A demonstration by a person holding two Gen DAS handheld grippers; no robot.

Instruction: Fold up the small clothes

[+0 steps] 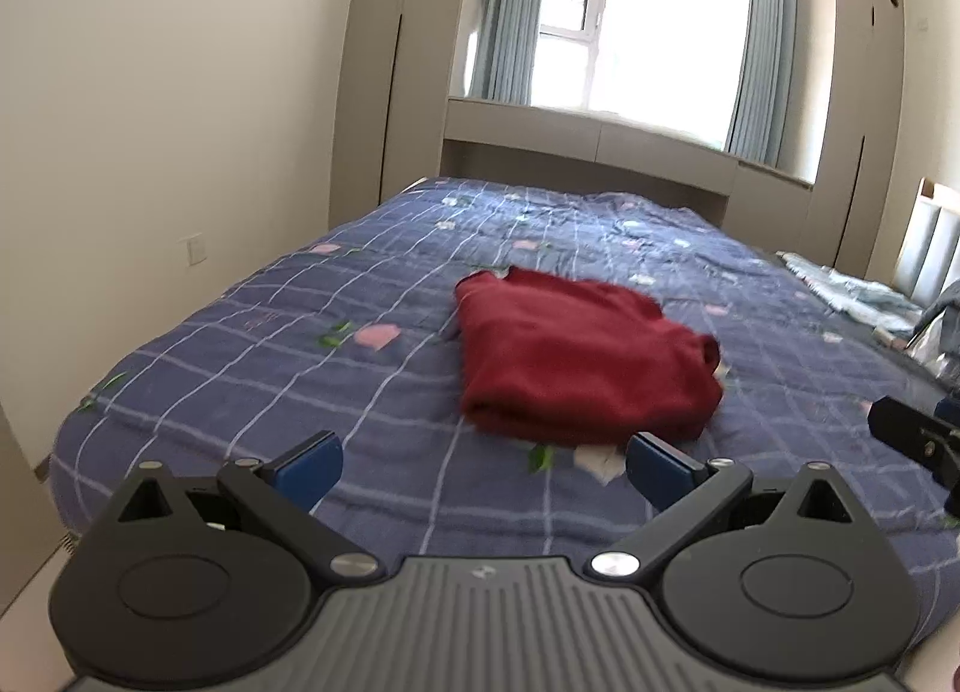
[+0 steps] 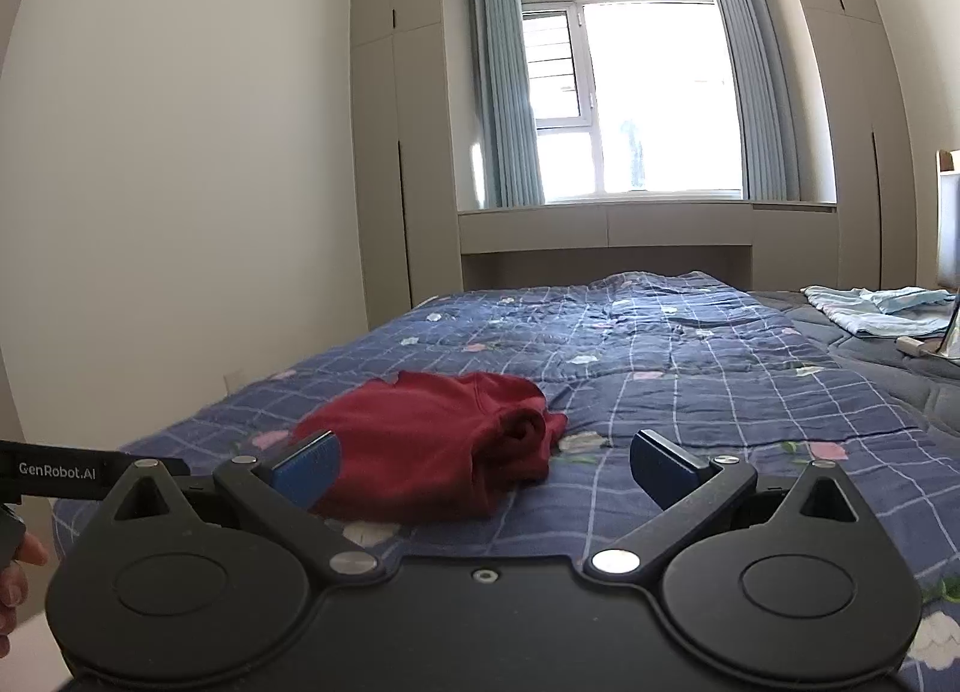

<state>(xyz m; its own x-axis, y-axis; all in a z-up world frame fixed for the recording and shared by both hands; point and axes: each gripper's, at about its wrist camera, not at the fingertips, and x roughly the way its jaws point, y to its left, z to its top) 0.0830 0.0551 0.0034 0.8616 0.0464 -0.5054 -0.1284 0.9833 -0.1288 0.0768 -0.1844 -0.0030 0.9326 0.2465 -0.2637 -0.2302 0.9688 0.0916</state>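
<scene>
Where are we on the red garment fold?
Done: red garment lies in a compact folded bundle on the blue checked quilt. In hand: nothing; left gripper and right gripper are both open and empty. Left: light blue clothes at the bed's far right look unfolded.

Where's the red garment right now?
The folded red garment lies on the blue checked quilt, just beyond the open left gripper and ahead-left of the open right gripper; neither touches it.

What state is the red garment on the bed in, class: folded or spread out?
Folded. The red garment lies as a compact, layered bundle on the blue quilt, with doubled edges showing.
</scene>
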